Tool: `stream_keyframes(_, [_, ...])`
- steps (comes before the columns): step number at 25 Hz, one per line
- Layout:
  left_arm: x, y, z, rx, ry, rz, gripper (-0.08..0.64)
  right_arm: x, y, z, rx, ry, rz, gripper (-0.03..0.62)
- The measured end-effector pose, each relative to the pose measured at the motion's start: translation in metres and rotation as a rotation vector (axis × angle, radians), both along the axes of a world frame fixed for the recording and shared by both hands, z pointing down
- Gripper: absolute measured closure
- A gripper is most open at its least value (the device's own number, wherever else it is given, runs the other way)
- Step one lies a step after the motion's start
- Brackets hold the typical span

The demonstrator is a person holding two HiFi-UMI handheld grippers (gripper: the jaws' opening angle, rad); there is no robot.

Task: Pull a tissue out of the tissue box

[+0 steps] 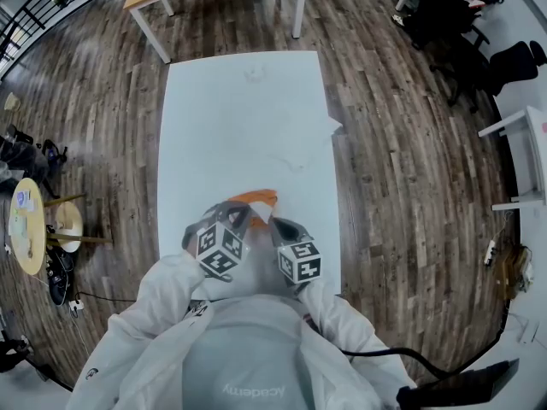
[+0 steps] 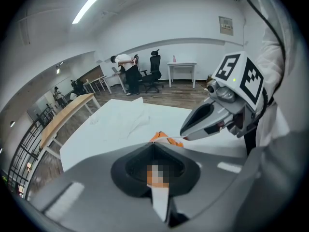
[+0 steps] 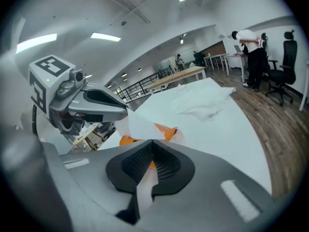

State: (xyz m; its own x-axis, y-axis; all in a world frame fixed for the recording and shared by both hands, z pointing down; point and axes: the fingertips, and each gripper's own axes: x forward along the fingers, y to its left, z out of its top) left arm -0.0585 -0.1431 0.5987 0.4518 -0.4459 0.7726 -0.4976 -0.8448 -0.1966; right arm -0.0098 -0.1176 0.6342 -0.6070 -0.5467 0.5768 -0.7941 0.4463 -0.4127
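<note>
One tissue box (image 1: 256, 198), an orange soft pack, sits by the middle of the tabletop's (image 1: 248, 118) near edge. Two grippers meet over it. The left gripper (image 2: 155, 149) is clenched on the pack's edge. The right gripper (image 3: 152, 146) pinches one white tissue (image 3: 139, 124) rising from the pack. Loose crumpled tissues (image 3: 203, 100) lie toward the far edge, their count unclear.

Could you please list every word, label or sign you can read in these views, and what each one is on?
"Academy": on the person's grey top, seen upside down.
The wall plaque: too small to read.
The marker cubes: black-and-white square patterns only, no words.
</note>
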Motion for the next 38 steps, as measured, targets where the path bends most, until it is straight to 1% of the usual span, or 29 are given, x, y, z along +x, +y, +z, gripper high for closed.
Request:
stream_keyframes(4, [0.003,0.001,-0.001,0.001,0.0,0.012,0.558,0.023,-0.014,0.002,0.046,0.073,0.01,0.589])
stream_keyframes(7, [0.003,0.004,-0.001,0.0,-0.002,0.023,0.558,0.029,-0.034,0.005,0.063,0.076,0.034,0.59])
stream_keyframes(9, [0.003,0.006,-0.001,-0.004,-0.003,0.032,0.558,0.027,-0.047,0.006,0.078,0.066,0.022,0.59])
stream_keyframes(12, [0.004,0.009,0.001,-0.009,-0.006,0.046,0.558,0.017,-0.06,0.014,0.076,0.053,-0.057,0.59])
stream_keyframes(14, [0.005,0.01,0.001,-0.01,-0.007,0.054,0.558,0.01,-0.06,0.024,0.04,0.048,-0.131,0.591])
stream_keyframes(16, [0.006,0.01,0.002,-0.01,-0.008,0.059,0.558,0.005,-0.06,0.032,0.017,0.054,-0.168,0.591])
stream_keyframes(20, [0.007,0.01,0.001,-0.009,-0.005,0.065,0.558,0.0,-0.064,0.036,0.03,0.093,-0.154,0.59])
stream_keyframes(24, [0.009,0.009,-0.004,-0.002,-0.001,0.068,0.558,-0.006,-0.062,0.038,0.046,0.137,-0.168,0.591])
stream_keyframes(35, [0.014,0.01,-0.026,0.019,0.029,0.076,0.558,-0.008,-0.062,0.042,0.045,0.135,-0.16,0.591])
stream_keyframes(38, [0.01,0.01,-0.033,0.024,0.036,0.076,0.558,-0.012,-0.062,0.039,0.037,0.137,-0.158,0.591])
